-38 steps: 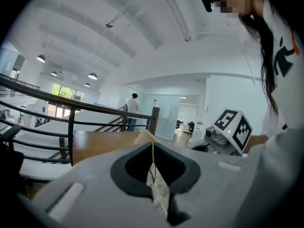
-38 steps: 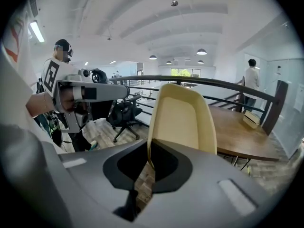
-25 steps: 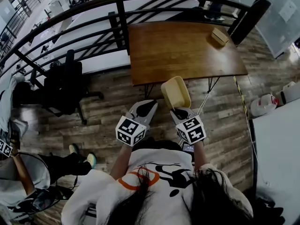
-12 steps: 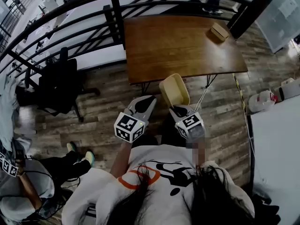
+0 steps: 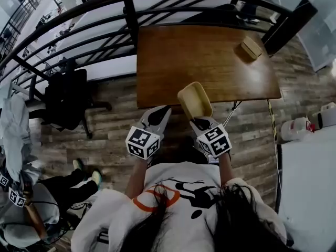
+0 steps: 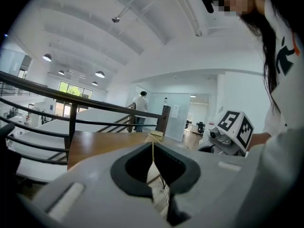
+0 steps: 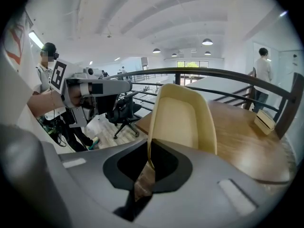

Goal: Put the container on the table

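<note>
A pale yellow open container [image 5: 195,100] is held by its near rim in my right gripper [image 5: 198,121], which is shut on it. It tilts upward, its far end over the near edge of the brown wooden table [image 5: 210,56]. In the right gripper view the container [image 7: 183,120] stands up from the jaws of that gripper [image 7: 149,160], in front of the table [image 7: 247,141]. My left gripper [image 5: 160,112] is shut with nothing in it, just left of the container and short of the table edge. In its own view the left gripper [image 6: 153,163] has its jaws together.
A small tan box [image 5: 251,48] lies at the table's far right corner. A black curved railing [image 5: 131,14] runs behind and left of the table. A black office chair [image 5: 65,96] stands on the wood floor at the left. White tables lie at the right.
Both grippers and the container have come nearer the table; the container's far end now overlaps the table's near edge. Both grips are unchanged.
</note>
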The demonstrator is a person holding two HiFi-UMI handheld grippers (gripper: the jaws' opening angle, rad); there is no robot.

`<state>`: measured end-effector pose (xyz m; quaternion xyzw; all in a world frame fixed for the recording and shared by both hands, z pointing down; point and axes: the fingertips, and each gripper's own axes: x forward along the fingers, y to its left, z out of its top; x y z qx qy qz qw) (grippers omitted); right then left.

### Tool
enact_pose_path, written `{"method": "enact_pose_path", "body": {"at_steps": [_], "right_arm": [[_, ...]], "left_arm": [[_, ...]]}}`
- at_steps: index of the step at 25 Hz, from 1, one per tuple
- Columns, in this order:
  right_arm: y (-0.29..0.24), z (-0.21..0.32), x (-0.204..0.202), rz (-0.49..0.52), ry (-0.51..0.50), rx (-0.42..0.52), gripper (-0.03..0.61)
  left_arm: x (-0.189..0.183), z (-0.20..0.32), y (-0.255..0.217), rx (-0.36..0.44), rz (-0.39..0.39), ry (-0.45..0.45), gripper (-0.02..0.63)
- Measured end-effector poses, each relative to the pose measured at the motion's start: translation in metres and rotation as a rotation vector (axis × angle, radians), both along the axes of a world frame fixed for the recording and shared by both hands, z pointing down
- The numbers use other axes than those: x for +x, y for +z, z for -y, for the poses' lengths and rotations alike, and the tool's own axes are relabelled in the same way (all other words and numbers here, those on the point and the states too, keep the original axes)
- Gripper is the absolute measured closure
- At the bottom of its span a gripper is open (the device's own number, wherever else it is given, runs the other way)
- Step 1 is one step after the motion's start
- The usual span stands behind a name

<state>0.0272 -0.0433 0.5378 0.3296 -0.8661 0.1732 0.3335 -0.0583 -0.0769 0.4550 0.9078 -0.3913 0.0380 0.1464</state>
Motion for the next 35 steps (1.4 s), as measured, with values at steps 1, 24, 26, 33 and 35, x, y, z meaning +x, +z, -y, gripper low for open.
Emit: {"method": "enact_pose_path", "body": {"at_steps": [1,24,26,33,35], "right_arm": [[0.000,0.009,0.007,0.000,-0.011,-0.001,0.541],[0.018,0.128,0.112,0.061,-0.116,-0.035,0.541],[0.019,0.130,0.111,0.060,-0.123,-0.035,0.541],[0.017,0.152,0.108,0.048,-0.125,-0.019,0.541],[0.017,0.163,0.110,0.038,-0.116,-0.013,0.541]], "left_arm": [[0.007,0.009,0.000,-0.002,0.000,-0.010,0.613],[0.094,0.085,0.002,-0.035,0.096,-0.164,0.613],[0.091,0.081,0.004,-0.044,0.104,-0.178,0.613],[0.088,0.088,0.008,-0.056,0.103,-0.165,0.613],[0.091,0.098,0.009,-0.052,0.096,-0.151,0.613]]}}
